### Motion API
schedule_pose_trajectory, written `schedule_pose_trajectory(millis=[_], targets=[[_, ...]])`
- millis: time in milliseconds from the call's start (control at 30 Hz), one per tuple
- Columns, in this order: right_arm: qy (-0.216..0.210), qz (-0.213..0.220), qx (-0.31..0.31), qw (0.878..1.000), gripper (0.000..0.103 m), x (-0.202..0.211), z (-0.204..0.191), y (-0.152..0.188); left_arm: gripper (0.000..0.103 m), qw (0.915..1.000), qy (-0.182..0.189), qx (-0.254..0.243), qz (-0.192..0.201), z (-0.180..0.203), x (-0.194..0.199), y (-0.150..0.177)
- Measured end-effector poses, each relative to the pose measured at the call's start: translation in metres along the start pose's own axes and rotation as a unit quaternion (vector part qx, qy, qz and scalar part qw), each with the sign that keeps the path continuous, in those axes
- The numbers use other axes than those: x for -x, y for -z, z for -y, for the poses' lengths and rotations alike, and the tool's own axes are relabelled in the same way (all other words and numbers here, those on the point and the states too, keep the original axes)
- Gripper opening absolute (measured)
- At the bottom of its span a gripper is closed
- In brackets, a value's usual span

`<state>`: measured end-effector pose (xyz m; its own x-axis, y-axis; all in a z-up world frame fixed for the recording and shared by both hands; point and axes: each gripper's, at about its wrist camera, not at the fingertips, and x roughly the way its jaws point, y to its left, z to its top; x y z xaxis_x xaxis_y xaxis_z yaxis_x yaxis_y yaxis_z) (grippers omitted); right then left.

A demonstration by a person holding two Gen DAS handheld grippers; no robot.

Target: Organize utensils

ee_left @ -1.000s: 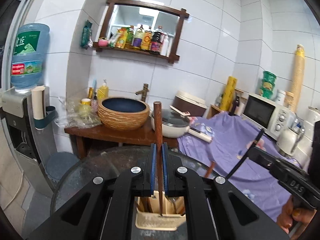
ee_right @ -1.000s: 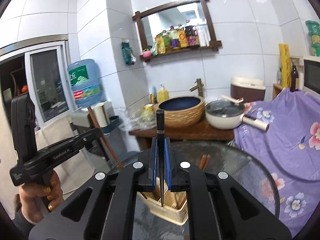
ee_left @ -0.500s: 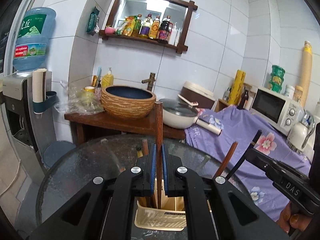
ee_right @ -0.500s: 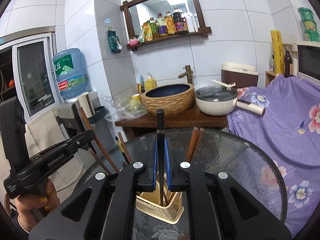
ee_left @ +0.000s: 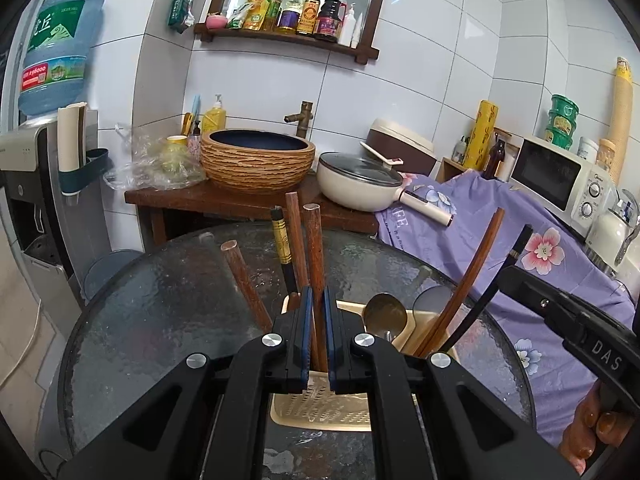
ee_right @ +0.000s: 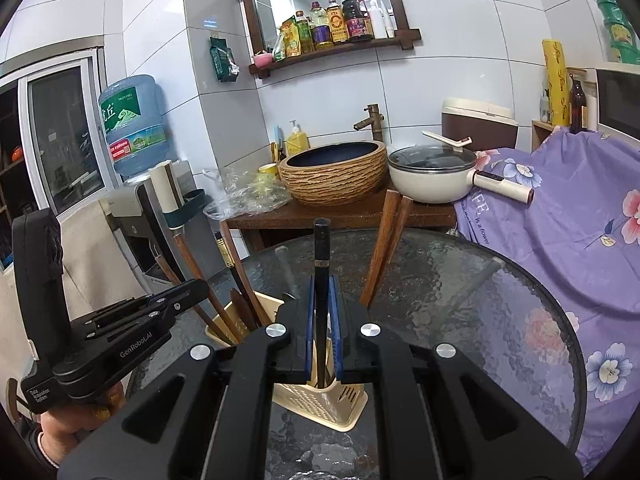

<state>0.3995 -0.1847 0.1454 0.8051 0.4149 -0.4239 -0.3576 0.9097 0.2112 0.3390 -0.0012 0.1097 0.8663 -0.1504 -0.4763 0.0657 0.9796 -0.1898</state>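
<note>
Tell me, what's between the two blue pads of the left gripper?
A brown wooden chopstick, clamped upright between the left gripper pads over the beige holder, seen in the left wrist view.

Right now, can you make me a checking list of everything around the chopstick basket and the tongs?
Surface: round glass table, textured top.
Job's things: cream utensil basket holding wooden chopsticks and a metal spoon.
Tongs: left tongs shut on a brown wooden chopstick standing in the basket; right tongs shut on a black chopstick over the basket.
Clutter: nothing seen on the table besides the basket.
Cables: a pale cord on the floor at the left edge.
Surroundings: woven-look basin, lidded cream pan, microwave, water dispenser bottle, purple floral cloth.
</note>
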Motion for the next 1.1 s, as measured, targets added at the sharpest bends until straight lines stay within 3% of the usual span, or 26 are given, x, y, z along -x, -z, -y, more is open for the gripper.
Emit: schedule_pose_trajectory(millis=[267,367,400,433,767,933,1033,1100], targets=[[0.002,0.007,0.009,1.000,0.009,0.003,-0.002,0.002,0.006,1.0000,0.006,-0.005,-0.003,0.001,0.003,0.003],[0.004,0.016,0.012,1.000,0.022,0.009,-0.002,0.004,0.007,0.9999,0.011,-0.009,-0.002,0.001,0.006,0.002],[0.006,0.021,0.012,1.000,0.033,0.011,-0.001,0.004,0.009,0.9999,0.012,-0.011,0.000,0.002,0.008,0.003],[0.009,0.023,0.012,1.000,0.037,0.013,-0.001,0.005,0.015,0.9998,0.014,-0.011,0.000,0.001,0.010,0.003],[0.009,0.033,0.022,0.999,0.041,0.035,0.003,0.024,0.036,0.9994,0.018,-0.018,0.022,-0.002,0.037,0.020],[0.012,0.042,0.040,0.998,0.053,0.051,-0.004,0.048,0.047,0.9990,0.014,-0.029,0.031,-0.005,0.051,0.044],[0.011,0.052,0.045,0.998,0.062,0.063,-0.009,0.070,0.064,0.9986,0.013,-0.039,0.033,-0.006,0.059,0.061],[0.005,0.055,0.045,0.997,0.071,0.070,-0.011,0.086,0.069,0.9982,0.009,-0.046,0.038,-0.006,0.066,0.073]])
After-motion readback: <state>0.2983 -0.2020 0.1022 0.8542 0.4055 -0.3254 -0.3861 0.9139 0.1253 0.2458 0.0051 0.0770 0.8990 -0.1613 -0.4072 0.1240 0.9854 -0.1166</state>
